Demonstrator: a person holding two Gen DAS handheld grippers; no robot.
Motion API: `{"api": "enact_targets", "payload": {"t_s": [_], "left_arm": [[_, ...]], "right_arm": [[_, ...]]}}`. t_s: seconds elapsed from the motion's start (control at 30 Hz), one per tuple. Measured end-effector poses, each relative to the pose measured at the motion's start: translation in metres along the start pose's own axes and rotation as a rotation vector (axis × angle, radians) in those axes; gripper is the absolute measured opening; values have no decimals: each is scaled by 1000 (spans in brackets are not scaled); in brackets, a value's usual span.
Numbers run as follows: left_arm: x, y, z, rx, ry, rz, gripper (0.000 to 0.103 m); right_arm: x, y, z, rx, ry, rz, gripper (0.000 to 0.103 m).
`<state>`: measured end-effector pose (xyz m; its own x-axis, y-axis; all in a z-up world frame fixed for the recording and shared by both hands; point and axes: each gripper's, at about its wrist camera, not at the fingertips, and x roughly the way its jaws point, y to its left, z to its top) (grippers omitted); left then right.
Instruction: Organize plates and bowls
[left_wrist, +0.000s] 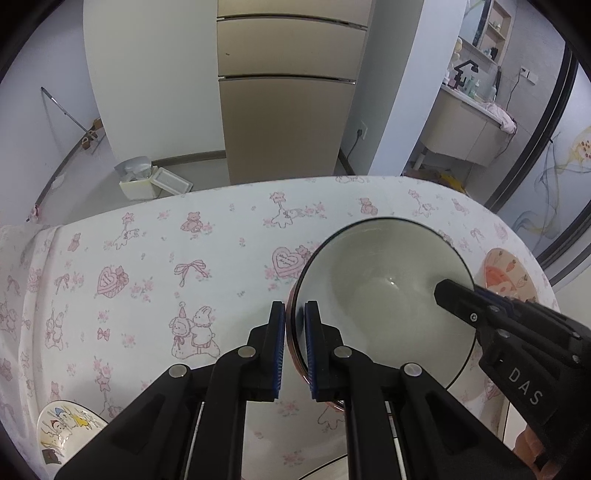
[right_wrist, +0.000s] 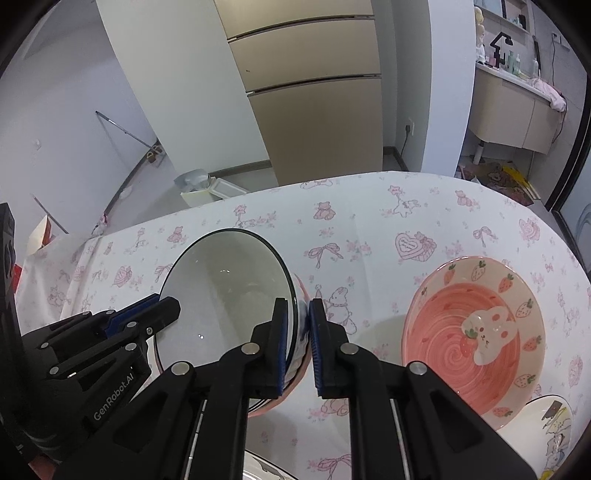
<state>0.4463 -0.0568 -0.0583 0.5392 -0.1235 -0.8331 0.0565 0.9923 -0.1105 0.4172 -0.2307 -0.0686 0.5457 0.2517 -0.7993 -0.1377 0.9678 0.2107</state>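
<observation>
Left wrist view: the left gripper (left_wrist: 294, 314) is clamped on the near-left rim of the bowl (left_wrist: 384, 295), one pad inside the dark-edged lip and one outside. The bowl is pale inside, pinkish outside, and appears raised off the tablecloth (left_wrist: 147, 258) and tilted. Across the bowl, the right gripper (left_wrist: 443, 291) reaches over the opposite rim. Left of the bowl, at the picture's lower corner, sits a cartoon plate (left_wrist: 66, 428); right of the bowl, part of a pink plate (left_wrist: 506, 273) shows.

Right wrist view: the right gripper (right_wrist: 298, 314) pinches the bowl's (right_wrist: 225, 295) right rim between its blue pads, jaws nearly closed on the thin wall. The left gripper (right_wrist: 166, 306) grips the far rim. Right of the bowl lies the pink strawberry plate (right_wrist: 472, 332), with another cartoon dish (right_wrist: 550, 428) beyond it at the corner. Something white shows just below the bowl, too cropped to name.

Risk, as I judge it: both grips hold only a narrow strip of smooth glazed rim. If the two hands drift apart or twist unevenly, one rim could slip from its pads and the bowl would swing or drop onto the dishes nearby.
</observation>
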Motion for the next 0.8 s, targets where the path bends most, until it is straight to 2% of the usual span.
{"api": "enact_targets", "payload": {"t_s": [0.1, 0.23, 0.33, 0.43, 0.63, 0.8], "left_arm": [[-12, -1, 3, -3, -30, -24, 10], [-23, -3, 4, 7, -53, -18, 10], [-27, -4, 5, 13, -57, -18, 10], [-27, -3, 5, 11, -55, -11, 10], [-32, -7, 4, 23, -66, -4, 10], [-61, -17, 4, 32, -153, -33, 10]], "right_arm": [[-2, -2, 1, 17, 4, 12, 11], [-6, -7, 1, 46, -23, 36, 10], [2, -26, 2, 164, 9, 139, 11], [4, -35, 2, 213, 26, 202, 12], [-4, -18, 4, 127, 6, 135, 15], [-27, -4, 8, 46, -69, 21, 16]]}}
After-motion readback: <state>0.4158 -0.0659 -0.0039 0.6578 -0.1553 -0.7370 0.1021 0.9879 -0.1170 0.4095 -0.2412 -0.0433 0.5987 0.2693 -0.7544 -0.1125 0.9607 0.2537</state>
